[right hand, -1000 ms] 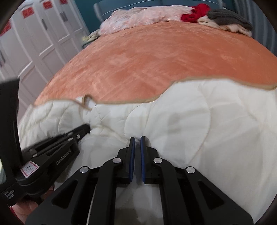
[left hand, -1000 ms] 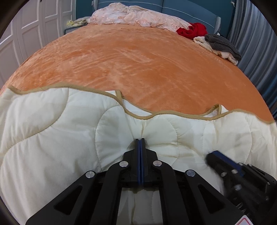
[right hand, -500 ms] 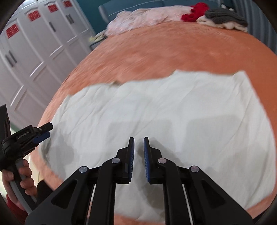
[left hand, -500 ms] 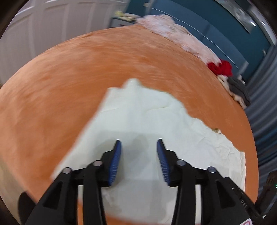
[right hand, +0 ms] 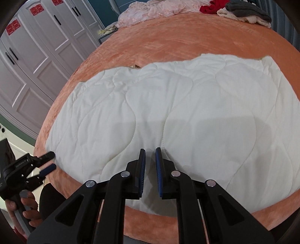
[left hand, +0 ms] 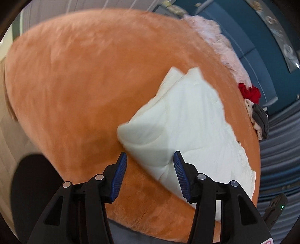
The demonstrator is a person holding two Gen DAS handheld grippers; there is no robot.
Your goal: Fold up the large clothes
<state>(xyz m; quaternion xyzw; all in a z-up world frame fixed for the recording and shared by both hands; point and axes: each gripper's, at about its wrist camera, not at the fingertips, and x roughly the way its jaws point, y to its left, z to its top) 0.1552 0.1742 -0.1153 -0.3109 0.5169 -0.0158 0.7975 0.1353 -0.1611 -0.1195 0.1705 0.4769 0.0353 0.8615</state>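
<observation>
- The white quilt lies folded and flat on the orange bed, near its front edge, with wavy stitched lines across its top.
- Its far edge is uneven, and a bit of tan trim shows there in the right wrist view.
- In the left wrist view the quilt runs away along the bed, with a thick folded corner nearest the camera.
- The left gripper has its fingers spread wide; they hold nothing and sit just short of that folded corner.
- The right gripper has its fingers only slightly apart, empty, above the quilt's near edge.
- Pink, red and grey clothes are piled at the far end of the bed.
</observation>
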